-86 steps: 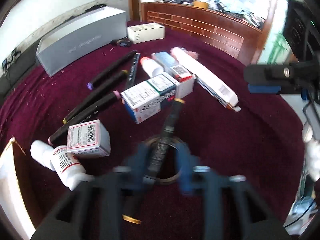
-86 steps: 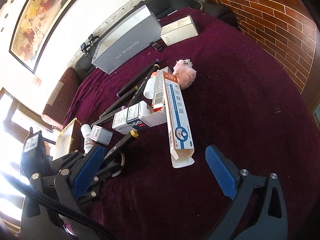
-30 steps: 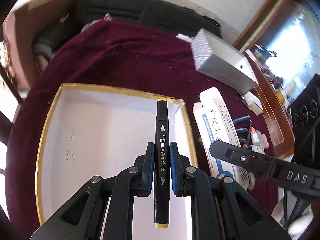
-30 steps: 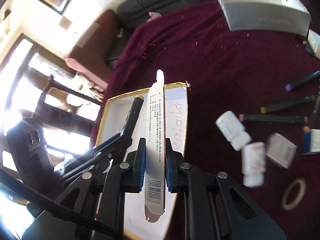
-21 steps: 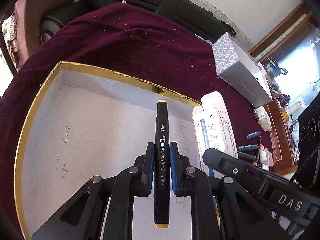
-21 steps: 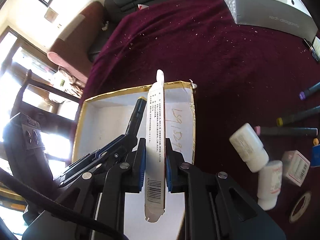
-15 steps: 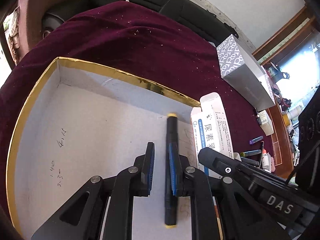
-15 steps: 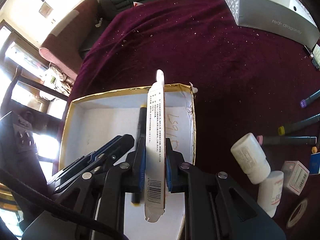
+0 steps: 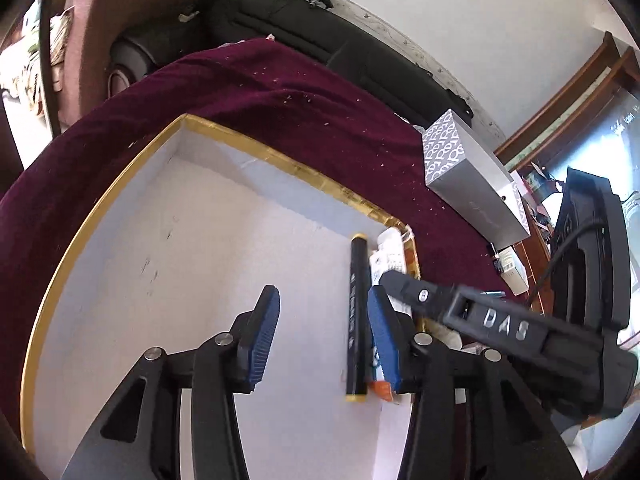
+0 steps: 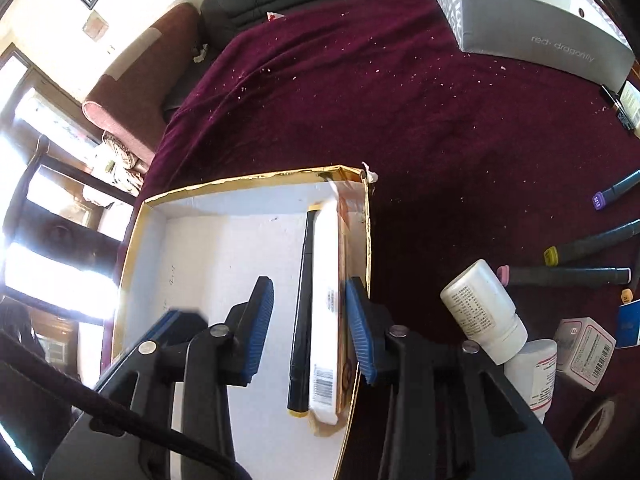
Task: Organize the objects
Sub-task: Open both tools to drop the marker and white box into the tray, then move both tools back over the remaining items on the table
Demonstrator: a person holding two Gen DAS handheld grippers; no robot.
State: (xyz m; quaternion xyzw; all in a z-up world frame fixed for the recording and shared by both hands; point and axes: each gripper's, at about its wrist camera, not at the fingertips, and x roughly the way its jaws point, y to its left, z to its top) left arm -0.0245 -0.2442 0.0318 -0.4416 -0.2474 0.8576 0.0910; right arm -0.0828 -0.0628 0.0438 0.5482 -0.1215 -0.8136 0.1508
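Over the gold-edged white box [image 9: 280,160], the left gripper [image 9: 320,332] hangs with its jaws opening, the blue pads apart and gripping nothing; the black marker [image 9: 357,312] lies on the box floor just inside the right-hand pad. Beside it the right gripper [image 10: 308,320] is opening too, part-way wide, above the marker and the long white carton [image 10: 326,312], which lies flat against the box's right wall, touching neither pad. Just beyond the box on the maroon cloth [image 10: 400,100] lie two white bottles [image 10: 484,316], a small barcoded box [image 10: 584,352] and three more markers [image 10: 568,276]. Farthest off stands a long grey carton [image 10: 536,36].
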